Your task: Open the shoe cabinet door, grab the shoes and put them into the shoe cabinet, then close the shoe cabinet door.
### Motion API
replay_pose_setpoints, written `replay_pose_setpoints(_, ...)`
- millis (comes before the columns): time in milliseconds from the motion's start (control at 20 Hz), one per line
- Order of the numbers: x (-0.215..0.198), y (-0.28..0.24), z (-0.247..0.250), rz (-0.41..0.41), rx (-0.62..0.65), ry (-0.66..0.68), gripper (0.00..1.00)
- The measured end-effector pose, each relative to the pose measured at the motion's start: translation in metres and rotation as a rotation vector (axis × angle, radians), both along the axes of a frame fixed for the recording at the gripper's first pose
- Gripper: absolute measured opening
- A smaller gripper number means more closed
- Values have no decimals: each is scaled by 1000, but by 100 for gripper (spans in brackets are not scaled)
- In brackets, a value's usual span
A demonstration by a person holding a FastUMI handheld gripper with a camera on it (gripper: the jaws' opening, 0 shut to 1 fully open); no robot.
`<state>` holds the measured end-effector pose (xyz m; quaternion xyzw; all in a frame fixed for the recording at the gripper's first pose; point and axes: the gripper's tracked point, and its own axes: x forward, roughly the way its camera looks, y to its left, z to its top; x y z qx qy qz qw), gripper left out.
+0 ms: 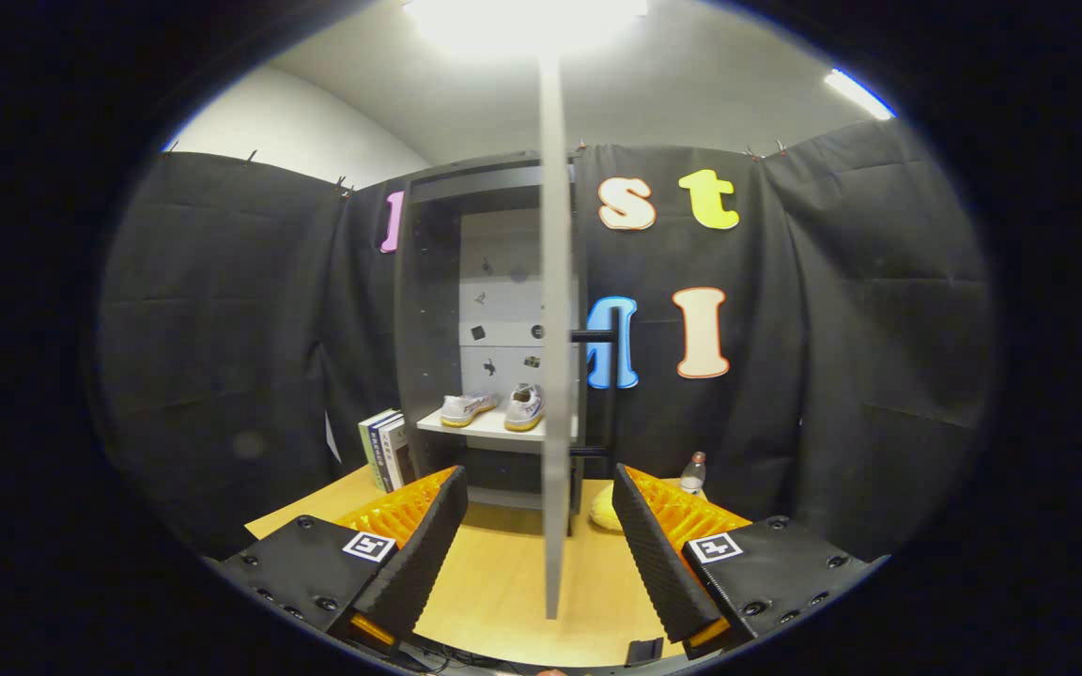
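Two fingers of the tool [537, 545] stand spread wide over the wooden counter [503, 582], pinching nothing, with the edge-on shoe cabinet door [555, 376] swung open between them at 12 o'clock. Beyond it, the shoe cabinet [428, 329] holds two white shoes [494, 408] on its shelf [480, 428]. Books [383, 449] lean at 11 o'clock, a bottle [693, 472] at 1 o'clock.

wooden table [513, 582]: bears shoe cabinet [428, 310], upright books [383, 449] beside its left wall, a bottle [693, 472] and yellow object [604, 508] to its right. cabinet shelf [475, 427]: two shoes [494, 407], side by side.
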<state>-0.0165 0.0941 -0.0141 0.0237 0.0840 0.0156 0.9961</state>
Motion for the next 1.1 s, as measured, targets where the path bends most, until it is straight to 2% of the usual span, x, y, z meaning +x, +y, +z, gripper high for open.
replay_pose_setpoints(150, 11, -56, 4, -54, -9, -40, 97)
replay_pose_setpoints(350, 50, -91, 10, -83, 17, -75, 98)
replay_pose_setpoints(650, 105, -92, 15, -84, -7, -84, 98)
replay_pose_setpoints(750, 112, -84, 17, -79, 1, -92, 98)
replay_pose_setpoints(950, 109, -78, 24, -119, -43, -116, 96)
replay_pose_setpoints(1100, 110, -54, 22, -120, -37, -100, 94)
